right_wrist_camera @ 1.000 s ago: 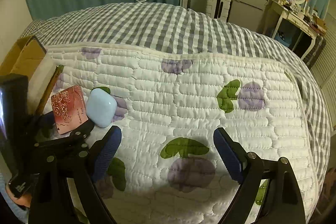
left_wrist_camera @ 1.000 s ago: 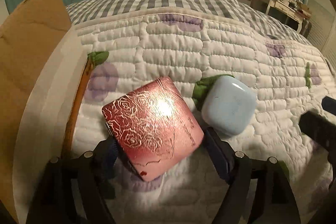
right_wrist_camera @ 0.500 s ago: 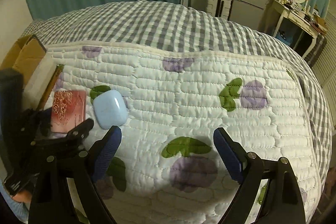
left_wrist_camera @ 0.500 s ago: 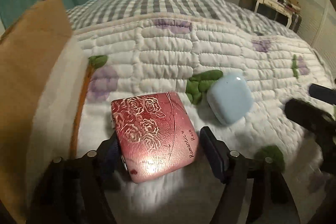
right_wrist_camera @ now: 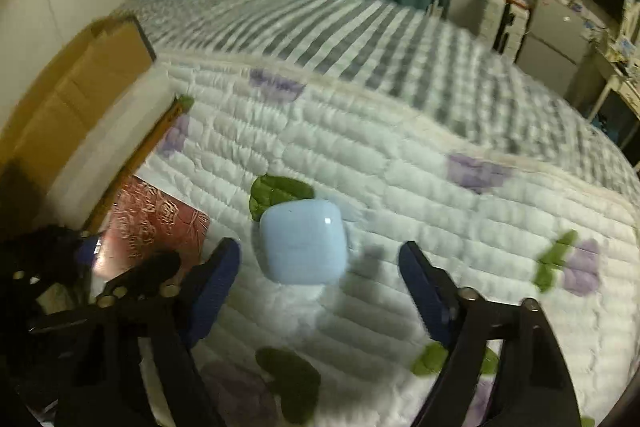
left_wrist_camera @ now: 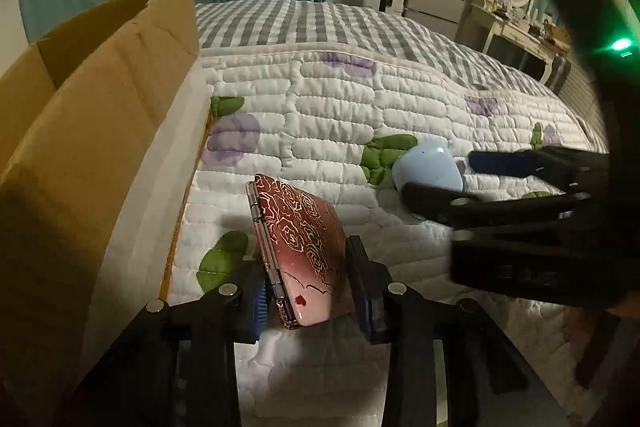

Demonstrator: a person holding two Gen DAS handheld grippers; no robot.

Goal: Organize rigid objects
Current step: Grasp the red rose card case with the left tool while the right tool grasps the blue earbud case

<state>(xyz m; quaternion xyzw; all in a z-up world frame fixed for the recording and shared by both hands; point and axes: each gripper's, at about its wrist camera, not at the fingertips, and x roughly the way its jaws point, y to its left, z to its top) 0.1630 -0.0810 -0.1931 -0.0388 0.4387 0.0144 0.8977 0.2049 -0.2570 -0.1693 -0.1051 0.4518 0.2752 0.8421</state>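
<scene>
My left gripper (left_wrist_camera: 308, 283) is shut on a red compact case (left_wrist_camera: 300, 243) with a gold rose pattern and holds it tilted on edge above the quilt, beside the cardboard box (left_wrist_camera: 92, 131). The case also shows at the left of the right wrist view (right_wrist_camera: 156, 223). A pale blue rounded case (right_wrist_camera: 302, 241) lies on the quilt. My right gripper (right_wrist_camera: 320, 279) is open, its fingers on either side of the blue case and just short of it. In the left wrist view the right gripper (left_wrist_camera: 472, 179) reaches the blue case (left_wrist_camera: 430, 171) from the right.
An open cardboard box (right_wrist_camera: 80, 95) stands at the left edge of the bed. A white quilt (left_wrist_camera: 360, 107) with purple flowers and green leaves covers the bed, with a grey checked blanket behind. A dresser, mirror and small fridge stand at the far right.
My left gripper has closed on the red case and lifted it off the quilt, tilting it on edge. My right gripper has moved left and forward to the blue case.
</scene>
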